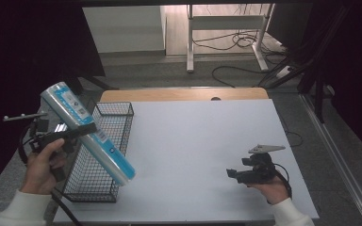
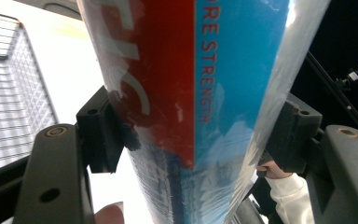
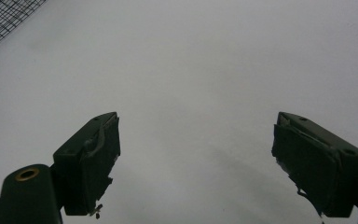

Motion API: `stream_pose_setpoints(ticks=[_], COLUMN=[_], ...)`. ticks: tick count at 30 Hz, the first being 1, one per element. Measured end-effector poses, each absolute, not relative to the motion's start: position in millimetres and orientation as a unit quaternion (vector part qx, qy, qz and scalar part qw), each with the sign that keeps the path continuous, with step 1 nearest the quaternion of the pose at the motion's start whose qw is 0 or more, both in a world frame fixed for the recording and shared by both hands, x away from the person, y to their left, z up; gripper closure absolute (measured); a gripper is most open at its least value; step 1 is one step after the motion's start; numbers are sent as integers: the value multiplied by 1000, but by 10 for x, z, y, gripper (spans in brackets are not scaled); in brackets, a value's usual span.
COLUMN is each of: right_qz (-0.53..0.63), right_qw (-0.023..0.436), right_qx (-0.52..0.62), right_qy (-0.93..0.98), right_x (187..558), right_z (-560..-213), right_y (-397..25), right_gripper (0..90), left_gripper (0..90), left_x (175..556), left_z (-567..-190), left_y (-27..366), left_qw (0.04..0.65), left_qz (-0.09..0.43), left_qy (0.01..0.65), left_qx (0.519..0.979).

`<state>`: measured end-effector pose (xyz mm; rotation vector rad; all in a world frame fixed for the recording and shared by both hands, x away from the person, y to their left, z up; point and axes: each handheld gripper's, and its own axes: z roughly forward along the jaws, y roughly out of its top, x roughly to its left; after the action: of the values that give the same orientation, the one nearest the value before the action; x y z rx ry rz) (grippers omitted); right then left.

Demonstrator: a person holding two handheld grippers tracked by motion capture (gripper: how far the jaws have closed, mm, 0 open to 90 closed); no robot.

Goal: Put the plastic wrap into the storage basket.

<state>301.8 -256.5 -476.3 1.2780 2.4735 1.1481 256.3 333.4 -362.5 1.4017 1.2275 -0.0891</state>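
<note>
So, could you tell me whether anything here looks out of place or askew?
Only the blue roll: the left gripper is clamped on it at a slant, its lower end hanging over the right-hand rim of the wire basket rather than inside. The right gripper rests open on the table.

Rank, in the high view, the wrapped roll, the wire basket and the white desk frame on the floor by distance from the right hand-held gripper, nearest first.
Measured from the right hand-held gripper, low at the table's right:
1. Wrapped roll: its lower end hangs over the table's left part, clamped in the left hand-held gripper.
2. Wire basket: at the table's left edge, just behind the roll.
3. White desk frame: on the floor beyond the table's far edge.
</note>
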Motion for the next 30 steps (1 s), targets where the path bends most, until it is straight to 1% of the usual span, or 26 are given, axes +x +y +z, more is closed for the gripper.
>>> stream_pose_setpoints(ticks=[5, 13, 22, 30], right_qz=[377, 374, 374, 377], right_qw=[65, 67, 68, 70], right_qx=[426, 429, 433, 436], right_qy=[820, 820, 817, 814], right_x=[3025, 3033, 3046, 3053], right_z=[-4774, -4788, -4786, -4763], right_y=[-2561, -2563, -2599, -2625], right_gripper=[157, 157, 158, 159], left_gripper=[319, 319, 320, 320], left_x=[2499, 2551, 2701, 2872], left_z=[-3543, -3551, -3704, -3882], left_y=[3563, 3744, 3788, 3722], left_qw=[576, 540, 493, 454], left_qz=[-15, 0, 11, 9], left_qy=[542, 563, 584, 597], left_qx=[612, 626, 645, 661])
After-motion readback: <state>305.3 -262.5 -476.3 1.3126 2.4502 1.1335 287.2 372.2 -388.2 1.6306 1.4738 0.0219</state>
